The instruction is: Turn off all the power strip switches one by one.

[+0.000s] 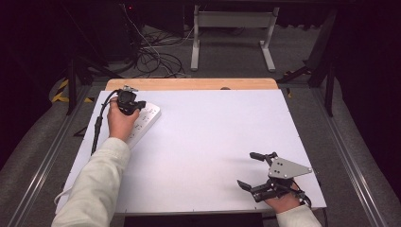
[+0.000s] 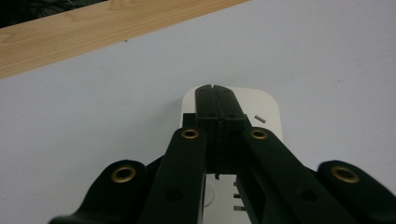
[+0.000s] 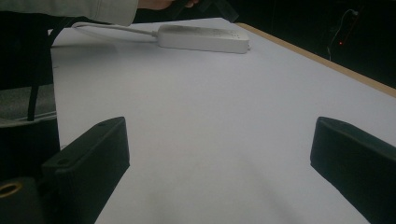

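A white power strip lies at the far left of the white table top. My left gripper is held over the strip's far end, pointing down at it, with its jaws pressed together and nothing between them. In the left gripper view the shut jaws cover the middle of the strip's rounded end; I cannot tell whether the tips touch it. My right gripper rests near the front right corner, open and empty, facing left. Its view has the wide-apart jaws over bare table, the power strip far off.
A wooden strip edges the table's far side. The power strip's white cable runs off toward the person's side. Loose cables and a white desk frame stand on the floor beyond the table.
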Demonstrator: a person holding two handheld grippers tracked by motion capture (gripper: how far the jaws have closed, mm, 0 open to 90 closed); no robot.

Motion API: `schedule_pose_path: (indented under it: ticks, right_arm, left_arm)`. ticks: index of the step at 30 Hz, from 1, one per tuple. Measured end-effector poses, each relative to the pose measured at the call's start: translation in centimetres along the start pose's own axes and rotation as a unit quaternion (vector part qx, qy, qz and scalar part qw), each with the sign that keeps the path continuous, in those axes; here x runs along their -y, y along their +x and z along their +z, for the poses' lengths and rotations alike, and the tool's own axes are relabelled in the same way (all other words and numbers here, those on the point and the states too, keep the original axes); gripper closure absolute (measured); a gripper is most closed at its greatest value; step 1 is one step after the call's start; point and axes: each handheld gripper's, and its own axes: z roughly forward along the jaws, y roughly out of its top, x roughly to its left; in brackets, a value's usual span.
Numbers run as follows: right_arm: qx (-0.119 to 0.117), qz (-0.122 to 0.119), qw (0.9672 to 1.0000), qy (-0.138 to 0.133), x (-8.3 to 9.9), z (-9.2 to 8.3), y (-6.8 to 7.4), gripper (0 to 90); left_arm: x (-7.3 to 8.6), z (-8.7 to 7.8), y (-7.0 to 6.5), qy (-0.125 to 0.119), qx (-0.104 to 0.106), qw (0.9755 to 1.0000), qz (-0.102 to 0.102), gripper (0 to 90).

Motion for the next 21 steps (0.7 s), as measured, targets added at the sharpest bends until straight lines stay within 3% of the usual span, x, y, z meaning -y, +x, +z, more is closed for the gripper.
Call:
schedule_pose_path:
  ticks: [7, 21]
  right_arm:
    - [-0.001, 0.001, 1.0000, 0.001, 0.0, 0.1, 0.0, 5.4]
    - [-0.001, 0.002, 1.0000, 0.001, 0.0, 0.0, 0.0, 5.4]
  left_arm:
    - [0.2, 1.2, -0.4, 0.000, 0.011, 0.9999, -0.003, 90.0]
    - [0.3, 1.7, -0.3, 0.013, -0.018, 0.9997, -0.003, 90.0]
